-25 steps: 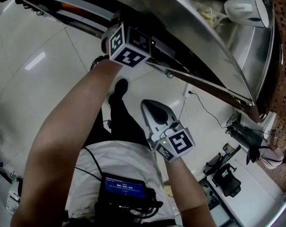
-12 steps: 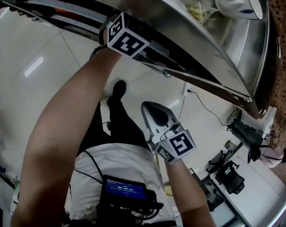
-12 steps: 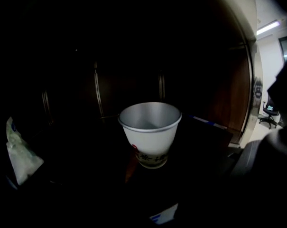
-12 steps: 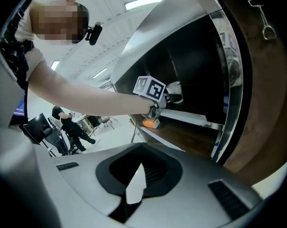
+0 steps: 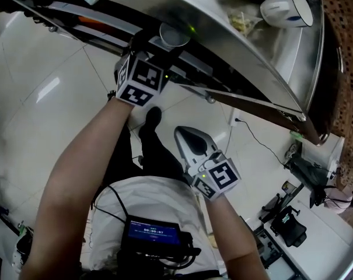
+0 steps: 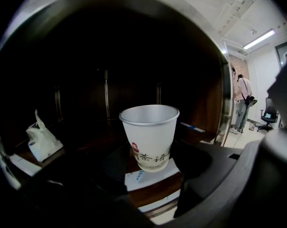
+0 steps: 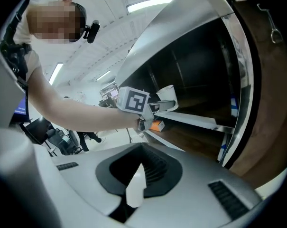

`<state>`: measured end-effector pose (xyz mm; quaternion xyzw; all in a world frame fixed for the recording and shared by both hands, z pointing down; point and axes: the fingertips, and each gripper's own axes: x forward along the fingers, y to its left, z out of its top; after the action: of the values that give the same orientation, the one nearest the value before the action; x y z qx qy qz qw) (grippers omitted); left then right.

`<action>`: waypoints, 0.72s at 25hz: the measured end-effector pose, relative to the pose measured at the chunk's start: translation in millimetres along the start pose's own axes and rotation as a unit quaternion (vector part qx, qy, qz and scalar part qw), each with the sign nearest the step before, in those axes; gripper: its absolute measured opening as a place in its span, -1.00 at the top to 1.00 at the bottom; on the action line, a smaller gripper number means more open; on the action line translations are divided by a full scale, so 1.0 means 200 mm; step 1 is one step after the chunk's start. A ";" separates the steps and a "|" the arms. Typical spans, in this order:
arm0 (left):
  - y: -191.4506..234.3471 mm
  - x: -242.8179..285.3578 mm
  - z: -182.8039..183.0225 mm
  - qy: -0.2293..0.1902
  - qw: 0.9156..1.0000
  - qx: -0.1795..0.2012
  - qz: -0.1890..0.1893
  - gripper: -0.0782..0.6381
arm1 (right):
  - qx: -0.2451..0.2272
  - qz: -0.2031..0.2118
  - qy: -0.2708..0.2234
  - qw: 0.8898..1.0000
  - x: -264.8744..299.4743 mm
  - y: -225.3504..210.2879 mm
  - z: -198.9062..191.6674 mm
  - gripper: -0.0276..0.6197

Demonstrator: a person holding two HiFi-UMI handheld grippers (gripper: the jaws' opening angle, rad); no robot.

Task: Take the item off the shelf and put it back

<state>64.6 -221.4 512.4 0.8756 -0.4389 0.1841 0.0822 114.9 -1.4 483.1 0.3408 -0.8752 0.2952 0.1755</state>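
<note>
A white paper cup (image 6: 149, 132) with red and black print stands upright between the dark fingers (image 6: 219, 175) of my left gripper (image 6: 149, 179), which is shut on it. In the head view the cup (image 5: 172, 35) shows from above at the front edge of the dark shelf (image 5: 94, 17), ahead of the left gripper (image 5: 163, 46). In the right gripper view the same cup (image 7: 167, 95) hangs in front of the shelf opening. My right gripper (image 5: 187, 134) hovers lower, near my body, shut and holding nothing; its grey jaws (image 7: 134, 194) point towards the shelf.
A steel top (image 5: 264, 45) covers the shelf and carries a white appliance (image 5: 286, 7). Inside the shelf lies a white bag (image 6: 39, 141) and paper under the cup. An orange box (image 7: 156, 125) sits lower. A person (image 6: 242, 99) and office chair (image 6: 268, 118) stand far right.
My left gripper has drawn back out from under the steel top, and the cup now shows at the shelf's front edge. The right gripper has stayed where it was.
</note>
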 end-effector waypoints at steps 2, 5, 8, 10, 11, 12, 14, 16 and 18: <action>-0.02 -0.11 0.00 -0.008 1.000 0.001 -0.005 -0.06 | -0.002 0.002 -0.003 1.000 0.00 0.01 0.01 0.90; -0.03 -0.29 0.00 -0.019 1.000 0.001 -0.009 -0.06 | -0.009 0.005 -0.012 1.000 0.00 0.03 0.04 0.90; -0.03 -0.50 -0.01 -0.022 1.000 -0.002 -0.009 -0.06 | -0.017 0.011 -0.025 1.000 0.00 0.06 0.10 0.90; -0.03 -0.62 -0.02 -0.020 1.000 0.004 -0.009 -0.06 | -0.021 0.016 -0.035 0.999 0.01 0.07 0.14 0.90; -0.02 -0.67 -0.03 -0.019 1.000 0.007 -0.008 -0.06 | -0.024 0.019 -0.041 0.999 0.01 0.08 0.17 0.90; -0.01 -0.72 -0.03 -0.019 1.000 0.010 -0.006 -0.06 | -0.027 0.022 -0.046 0.998 0.02 0.08 0.19 0.90; -0.02 -0.82 -0.02 -0.016 1.000 0.009 -0.004 -0.06 | -0.033 0.027 -0.054 0.998 0.02 0.09 0.23 0.90; -0.06 -0.91 0.01 -0.011 1.000 0.006 -0.011 -0.06 | -0.039 0.031 -0.059 0.997 0.01 0.10 0.26 0.90; -0.12 -0.99 0.04 -0.011 1.000 0.003 -0.025 -0.06 | -0.045 0.035 -0.064 0.996 0.00 0.11 0.30 0.90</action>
<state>-22.9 -62.8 427.3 0.8883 -0.4176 0.1738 0.0796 92.0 -26.4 428.1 0.3198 -0.9085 0.2394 0.1232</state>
